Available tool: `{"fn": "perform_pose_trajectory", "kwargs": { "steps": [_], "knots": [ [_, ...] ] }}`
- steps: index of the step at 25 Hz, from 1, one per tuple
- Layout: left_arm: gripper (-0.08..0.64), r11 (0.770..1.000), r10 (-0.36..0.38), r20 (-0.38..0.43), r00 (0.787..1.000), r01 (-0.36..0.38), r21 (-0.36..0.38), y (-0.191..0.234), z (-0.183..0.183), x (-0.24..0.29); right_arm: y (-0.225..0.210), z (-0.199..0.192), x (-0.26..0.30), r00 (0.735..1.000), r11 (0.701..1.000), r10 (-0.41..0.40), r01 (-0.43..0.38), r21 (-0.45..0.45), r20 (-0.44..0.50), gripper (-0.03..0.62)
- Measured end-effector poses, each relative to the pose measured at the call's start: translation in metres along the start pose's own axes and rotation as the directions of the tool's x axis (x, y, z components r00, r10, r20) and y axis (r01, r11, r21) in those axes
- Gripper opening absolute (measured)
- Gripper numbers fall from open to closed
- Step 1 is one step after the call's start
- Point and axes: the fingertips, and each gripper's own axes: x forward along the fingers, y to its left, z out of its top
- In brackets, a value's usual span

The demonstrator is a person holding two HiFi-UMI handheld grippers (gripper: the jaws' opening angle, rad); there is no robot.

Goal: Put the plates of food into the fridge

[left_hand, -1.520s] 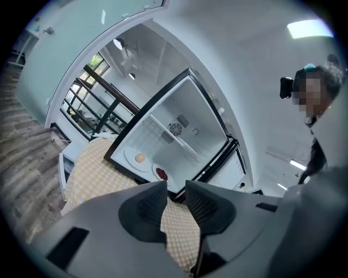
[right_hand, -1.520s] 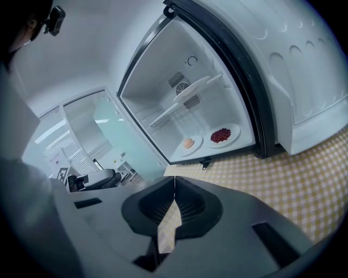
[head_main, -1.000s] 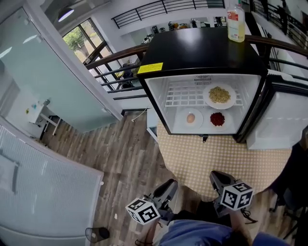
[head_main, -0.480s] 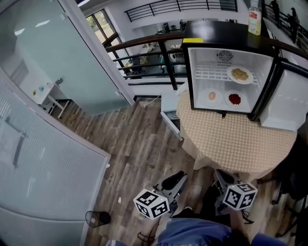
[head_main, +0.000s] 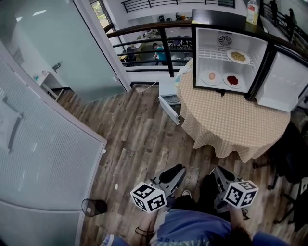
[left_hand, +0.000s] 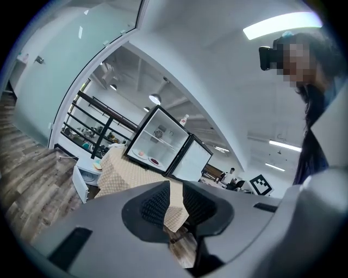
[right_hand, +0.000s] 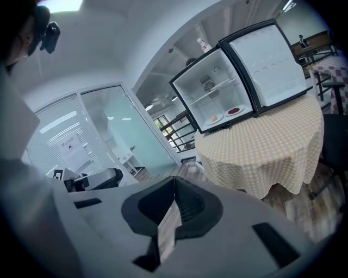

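The small black fridge (head_main: 226,29) stands open on the round table, far from me. Inside, a plate of noodles (head_main: 238,56) rests on the upper shelf, and a plate with an egg (head_main: 211,77) and a plate of red food (head_main: 232,80) sit on the fridge floor. Low in the head view, near my body, my left gripper (head_main: 179,169) has a narrow gap between its pads and holds nothing. My right gripper (head_main: 216,170) is beside it, its tips touching and empty. The fridge (left_hand: 157,144) shows small in the left gripper view, and the fridge (right_hand: 217,92) also shows in the right gripper view.
The fridge door (head_main: 279,89) hangs open to the right. A bottle (head_main: 252,12) stands on the fridge top. The checkered tablecloth (head_main: 236,120) drapes over the table. A white cabinet (head_main: 171,103), a railing (head_main: 163,45), a glass partition (head_main: 43,158), a bin (head_main: 94,207) and a dark chair (head_main: 293,153) surround the wooden floor.
Both grippers and the head have drawn back from the table, so the fridge and its plates look smaller and farther off. The jaws look the same.
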Motion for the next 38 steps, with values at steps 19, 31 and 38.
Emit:
{"fn": "perform_pose_trajectory", "kwargs": {
  "steps": [19, 31, 38],
  "knots": [
    [0.083, 0.998, -0.068, 0.062, 0.996, 0.068, -0.004, -0.083, -0.012, -0.003, -0.007, -0.007, -0.101, 0.999, 0.994, -0.036, 0.038, -0.101, 0.021, 0.017],
    [0.083, 0.999, -0.037, 0.064, 0.997, 0.039, -0.026, -0.152, -0.059, -0.02, -0.02, -0.041, -0.174, 1.0, 0.996, 0.01, -0.008, -0.086, 0.014, 0.017],
    [0.083, 0.999, -0.032, 0.052, 0.998, 0.033, -0.023, -0.174, -0.077, -0.018, -0.036, -0.047, -0.198, 1.0, 0.996, 0.01, -0.008, -0.086, 0.025, 0.017]
  ]
}}
